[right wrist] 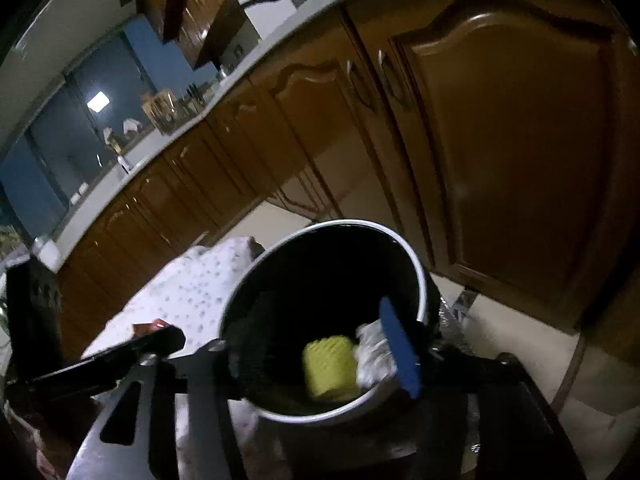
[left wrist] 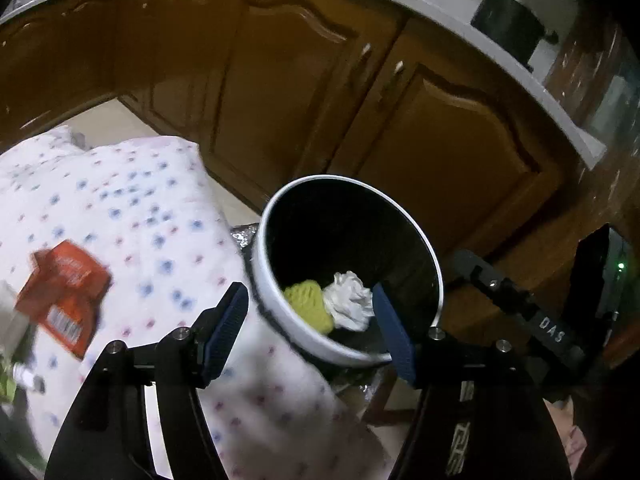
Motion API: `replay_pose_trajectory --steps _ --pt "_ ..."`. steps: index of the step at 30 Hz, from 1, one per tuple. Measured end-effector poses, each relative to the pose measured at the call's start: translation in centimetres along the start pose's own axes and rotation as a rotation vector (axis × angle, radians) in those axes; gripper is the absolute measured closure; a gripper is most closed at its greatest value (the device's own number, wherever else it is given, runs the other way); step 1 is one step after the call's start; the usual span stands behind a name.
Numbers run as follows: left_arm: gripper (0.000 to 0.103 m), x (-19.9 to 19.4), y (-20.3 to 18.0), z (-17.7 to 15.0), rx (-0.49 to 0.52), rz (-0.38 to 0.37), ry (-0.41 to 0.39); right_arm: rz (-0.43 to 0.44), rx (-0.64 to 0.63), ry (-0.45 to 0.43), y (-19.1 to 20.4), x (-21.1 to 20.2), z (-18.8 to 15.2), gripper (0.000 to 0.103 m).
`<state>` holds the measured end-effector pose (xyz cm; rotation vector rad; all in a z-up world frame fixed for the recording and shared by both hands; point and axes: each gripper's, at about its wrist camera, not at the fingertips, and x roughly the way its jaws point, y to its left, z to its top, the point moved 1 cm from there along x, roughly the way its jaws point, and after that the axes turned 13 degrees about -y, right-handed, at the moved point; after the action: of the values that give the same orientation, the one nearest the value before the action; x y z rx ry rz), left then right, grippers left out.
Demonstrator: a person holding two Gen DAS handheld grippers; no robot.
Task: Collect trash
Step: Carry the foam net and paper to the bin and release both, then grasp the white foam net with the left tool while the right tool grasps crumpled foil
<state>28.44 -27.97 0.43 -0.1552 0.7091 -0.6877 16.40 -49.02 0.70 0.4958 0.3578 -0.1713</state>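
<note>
A white round trash bin (left wrist: 276, 312) with a dark inside stands beside the table; it also shows in the right wrist view (right wrist: 320, 414). In it lie a yellow sponge-like piece (left wrist: 310, 304) (right wrist: 330, 364) and crumpled white paper (left wrist: 348, 300) (right wrist: 370, 354). My left gripper (left wrist: 310, 330) is open and empty, held over the bin's near rim. My right gripper (right wrist: 320, 356) is open and empty above the bin mouth; its left finger is dark and hard to make out. An orange-red wrapper (left wrist: 64, 296) lies on the dotted tablecloth (left wrist: 140, 220) at the left.
Brown kitchen cabinets (left wrist: 400, 120) (right wrist: 500, 140) stand close behind the bin under a grey countertop (left wrist: 460, 28). A black pot (left wrist: 508, 24) sits on the counter. The right gripper's body (left wrist: 540, 320) shows at the right of the left wrist view. Tiled floor (right wrist: 592, 380) lies below.
</note>
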Motion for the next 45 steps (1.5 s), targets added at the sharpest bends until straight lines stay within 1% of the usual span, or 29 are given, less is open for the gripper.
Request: replay_pose_trajectory --steps 2,4,10,13,17,20,22,29,34,38,40,43,45 --pt "0.037 -1.6 0.8 -0.6 -0.004 0.023 -0.021 0.026 0.012 -0.013 0.7 -0.9 -0.3 0.035" --pt "0.037 -3.0 1.5 -1.0 -0.01 0.041 -0.041 0.043 0.018 -0.021 1.4 -1.4 -0.6 0.032" --pt "0.035 -7.4 3.9 -2.7 -0.027 0.094 -0.095 0.11 0.04 0.002 4.1 -2.3 -2.4 0.032" --pt "0.034 -9.8 5.3 -3.9 -0.028 0.146 -0.129 0.137 0.036 0.018 5.3 -2.4 -3.3 0.031" --pt "0.034 -12.6 7.4 -5.0 -0.042 0.2 -0.157 0.187 0.042 0.054 7.5 -2.1 -4.8 0.031" --pt "0.034 -14.4 8.7 -5.7 -0.061 0.221 -0.172 0.227 0.03 0.088 9.4 -2.0 -6.3 0.031" --pt "0.034 -16.0 9.7 -6.2 -0.071 0.249 -0.185 0.248 0.022 0.103 10.4 -2.0 -6.8 0.031" --pt "0.034 -21.7 13.7 -8.8 -0.154 0.324 -0.217 0.363 -0.02 0.163 15.6 -2.2 -9.6 0.031" --pt "0.034 -25.0 16.2 -10.6 -0.192 0.371 -0.223 0.42 -0.05 0.208 18.8 -1.7 -11.6 0.031" --pt "0.033 -27.1 17.6 -11.6 -0.202 0.422 -0.238 0.463 -0.086 0.244 21.9 -0.9 -13.2 0.031" --pt "0.031 -27.9 18.5 -11.9 -0.208 0.457 -0.247 0.479 -0.103 0.258 23.0 -0.5 -13.8 0.031" --pt "0.03 -28.3 20.1 -12.4 -0.223 0.501 -0.244 0.501 -0.119 0.292 24.8 0.6 -15.0 0.031" --pt "0.03 -28.5 21.5 -12.8 -0.245 0.517 -0.24 0.515 -0.129 0.311 25.9 1.3 -15.6 0.031"
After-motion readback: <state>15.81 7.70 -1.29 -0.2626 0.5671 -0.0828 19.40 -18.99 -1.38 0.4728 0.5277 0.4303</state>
